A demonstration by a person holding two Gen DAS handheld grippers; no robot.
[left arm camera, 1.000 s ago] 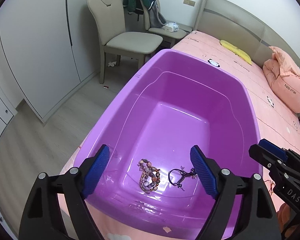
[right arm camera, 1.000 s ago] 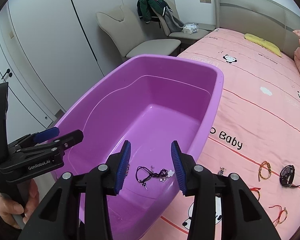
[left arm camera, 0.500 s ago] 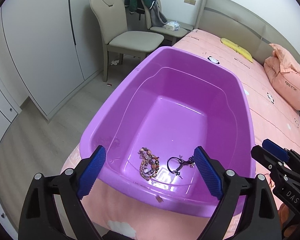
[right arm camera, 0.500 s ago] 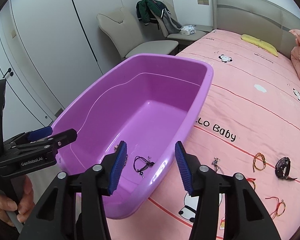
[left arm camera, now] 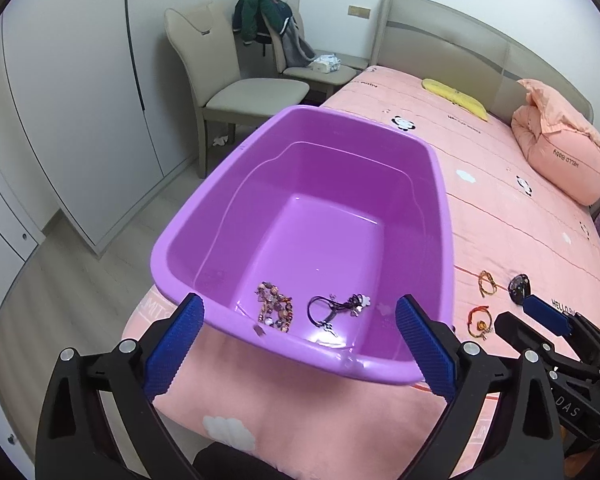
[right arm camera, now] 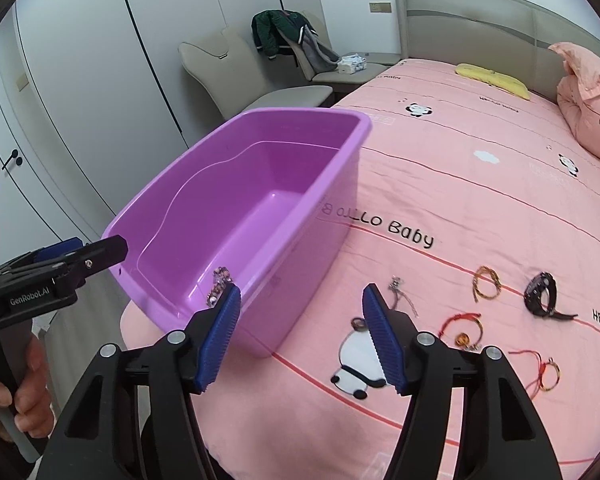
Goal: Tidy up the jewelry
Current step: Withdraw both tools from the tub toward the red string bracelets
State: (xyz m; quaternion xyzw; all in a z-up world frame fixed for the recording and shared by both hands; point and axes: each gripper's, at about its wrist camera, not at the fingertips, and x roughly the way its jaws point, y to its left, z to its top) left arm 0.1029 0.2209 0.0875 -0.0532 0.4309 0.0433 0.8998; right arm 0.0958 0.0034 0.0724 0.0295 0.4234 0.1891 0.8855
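Note:
A purple plastic tub (left arm camera: 300, 152) (right arm camera: 352, 128) stands on the pink bed. On its floor lie a beaded bracelet (left arm camera: 274, 310) (right arm camera: 220, 278) and a black cord necklace (left arm camera: 336, 308). My left gripper (left arm camera: 300, 320) (right arm camera: 88, 252) hovers before the tub's near rim, its jaws opening wide with nothing between them. My right gripper (right arm camera: 300, 300) (left arm camera: 516, 314) is over the bedspread just right of the tub, jaws also opening and empty. On the sheet beyond it lie a silver chain (right arm camera: 400, 296), a yellow bracelet (right arm camera: 486, 282), a black watch (right arm camera: 542, 294) and red cord bracelets (right arm camera: 460, 328).
A pink pillow (left arm camera: 560, 152) and a yellow cloth (left arm camera: 456, 98) lie near the headboard. Beige chairs (left arm camera: 236, 88), one with a jacket, stand left of the bed by white wardrobes (left arm camera: 60, 100). A hand (right arm camera: 20, 392) holds the left gripper's handle.
Both grippers have drawn back out of the tub toward the bed's near edge and their jaws have widened. The right one has swung right over the bedspread. The necklace stays in the tub.

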